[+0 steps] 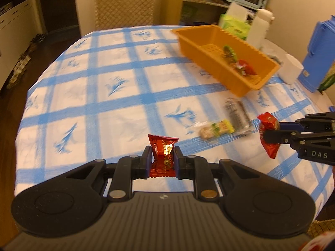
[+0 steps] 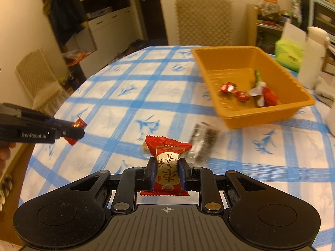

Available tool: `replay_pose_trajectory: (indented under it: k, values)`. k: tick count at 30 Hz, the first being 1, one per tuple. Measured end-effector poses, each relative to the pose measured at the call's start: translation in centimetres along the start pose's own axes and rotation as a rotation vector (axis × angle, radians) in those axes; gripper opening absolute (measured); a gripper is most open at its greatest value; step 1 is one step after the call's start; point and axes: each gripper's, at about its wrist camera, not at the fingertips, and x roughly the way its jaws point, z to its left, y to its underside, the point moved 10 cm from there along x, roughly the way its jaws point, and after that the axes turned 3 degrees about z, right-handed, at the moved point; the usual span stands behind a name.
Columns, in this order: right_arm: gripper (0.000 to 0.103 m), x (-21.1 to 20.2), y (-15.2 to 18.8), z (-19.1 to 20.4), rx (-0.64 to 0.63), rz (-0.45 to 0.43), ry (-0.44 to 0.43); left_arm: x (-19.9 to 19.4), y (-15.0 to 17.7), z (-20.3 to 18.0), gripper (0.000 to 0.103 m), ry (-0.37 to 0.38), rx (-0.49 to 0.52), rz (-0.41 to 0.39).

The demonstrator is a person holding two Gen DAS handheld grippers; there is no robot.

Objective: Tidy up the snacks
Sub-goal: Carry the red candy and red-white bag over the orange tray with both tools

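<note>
Left wrist view: we count two red packets, each upright.
Left tongs (image 1: 162, 156): clamped on red snack packet (image 1: 162, 146).
Right tongs (image 2: 167, 170): clamped on red-gold packet (image 2: 167, 163).
Orange bin (image 2: 240, 113): on tabletop (image 1: 83, 96), holding four snacks.

The tray (image 2: 230, 67) sits on the table (image 2: 146, 96), toward its far right. Several wrapped snacks (image 2: 240, 94) lie in the tray's near end. Just before the tray, a dark packet (image 2: 203, 144) lies on the table, with a snack bar (image 1: 215, 128) beside that packet, on its left.
</note>
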Motion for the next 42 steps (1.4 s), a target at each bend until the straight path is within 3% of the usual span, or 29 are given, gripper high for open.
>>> replay_pose_trajectory:
  k: [11, 23, 34, 42]
  values:
    - [0.023, -3.4, -2.8, -4.8, 0.125, -0.076, 0.06, 0.7, -4.8, -5.6, 0.019, 0.102, 0.115, -0.052]
    - [0.023, -4.5, -7.2, -9.4, 0.175, -0.157, 0.125, 2.4, -13.3, -10.2, 0.019, 0.18, 0.203, -0.155]
    - [0.023, -2.5, -13.1, -12.8, 0.21, -0.222, 0.16, 5.9, -20.2, -11.7, 0.019, 0.2, 0.25, -0.203]
    - [0.023, -0.2, -16.6, -14.9, 0.26, -0.235, 0.162, 8.4, -24.1, -11.1, 0.019, 0.17, 0.262, -0.215]
